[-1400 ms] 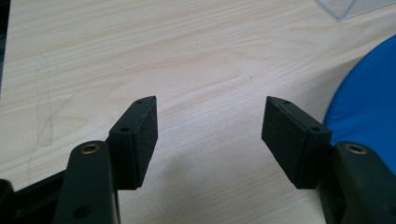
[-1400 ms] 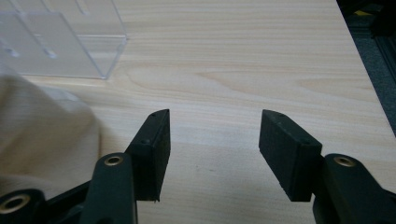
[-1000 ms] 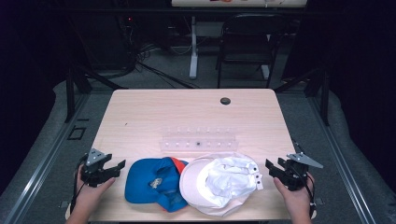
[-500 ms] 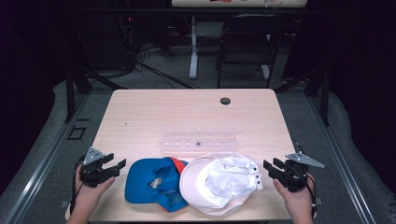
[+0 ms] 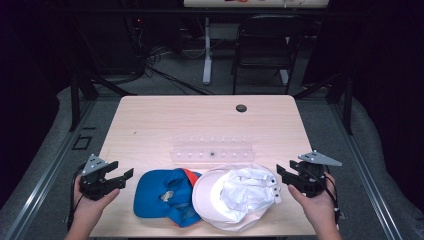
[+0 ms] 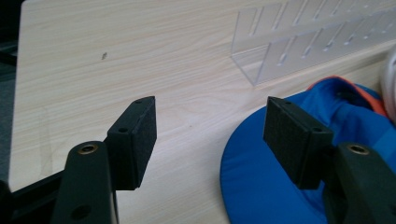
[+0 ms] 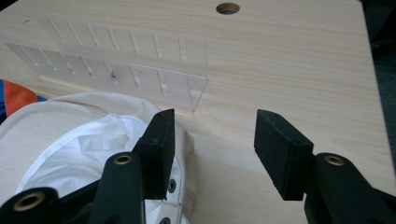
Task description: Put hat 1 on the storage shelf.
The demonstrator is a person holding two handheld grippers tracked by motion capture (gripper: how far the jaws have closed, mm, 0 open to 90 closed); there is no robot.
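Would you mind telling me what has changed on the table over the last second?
Very little. The right gripper has edged slightly inward toward the white cap; the left gripper has barely shifted beside the blue cap. Both are open and hold nothing. The caps and clear rack have not moved.

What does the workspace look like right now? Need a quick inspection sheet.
Surface: light wood table, round hole near the far edge.
Job's things: blue cap and white cap side by side at the near edge, overlapping.
Clutter: clear slotted rack just beyond the caps.
Grippers: left hand-held gripper open, beside the blue cap, holding nothing; right hand-held gripper open, at the white cap's edge; contact cannot be told.
Cables: one trails from each gripper; more lie on the floor behind the table.
Surroundings: dark room, chair and stand legs behind the table.
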